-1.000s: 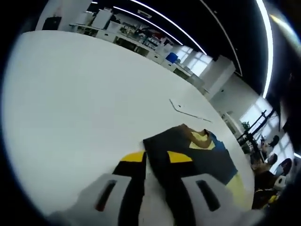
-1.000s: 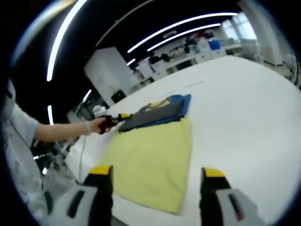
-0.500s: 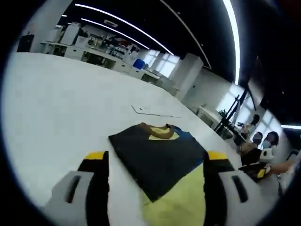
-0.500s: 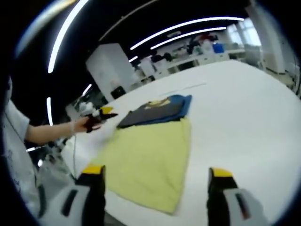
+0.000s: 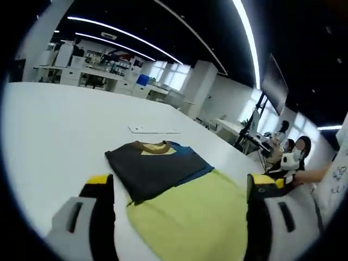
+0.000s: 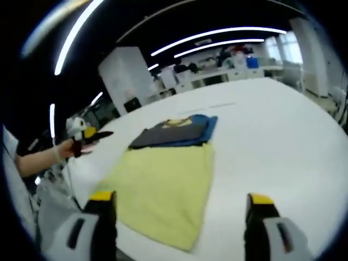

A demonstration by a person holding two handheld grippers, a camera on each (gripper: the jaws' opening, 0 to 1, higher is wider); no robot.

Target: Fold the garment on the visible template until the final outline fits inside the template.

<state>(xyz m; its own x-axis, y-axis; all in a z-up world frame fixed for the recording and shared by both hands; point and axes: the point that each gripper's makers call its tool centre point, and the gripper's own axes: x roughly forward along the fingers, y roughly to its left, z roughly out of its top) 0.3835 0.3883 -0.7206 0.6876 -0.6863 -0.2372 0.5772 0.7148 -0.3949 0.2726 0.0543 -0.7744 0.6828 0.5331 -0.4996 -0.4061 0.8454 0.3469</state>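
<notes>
The garment lies flat on the white table (image 5: 49, 125). Its dark grey top part (image 5: 149, 168) is folded over a blue layer (image 5: 193, 163), and a yellow part (image 5: 190, 217) spreads toward me. My left gripper (image 5: 180, 182) is open and hangs short of the garment's near edge, holding nothing. In the right gripper view the same garment (image 6: 163, 182) lies ahead, dark fold (image 6: 168, 135) at its far end. My right gripper (image 6: 181, 200) is open above the yellow edge. The left gripper (image 6: 103, 134), in a hand, is off the garment's left side.
A thin line mark (image 5: 155, 130) runs across the table beyond the garment. White table (image 6: 283, 141) stretches wide to the right. Desks and shelves (image 5: 92, 76) stand far behind. People sit at the right (image 5: 293, 157). A person's sleeve (image 6: 11, 168) is at the left.
My left gripper let go of the dark fold, opened and drew back off the garment to its side. The dark part now lies flat. The right gripper stayed open.
</notes>
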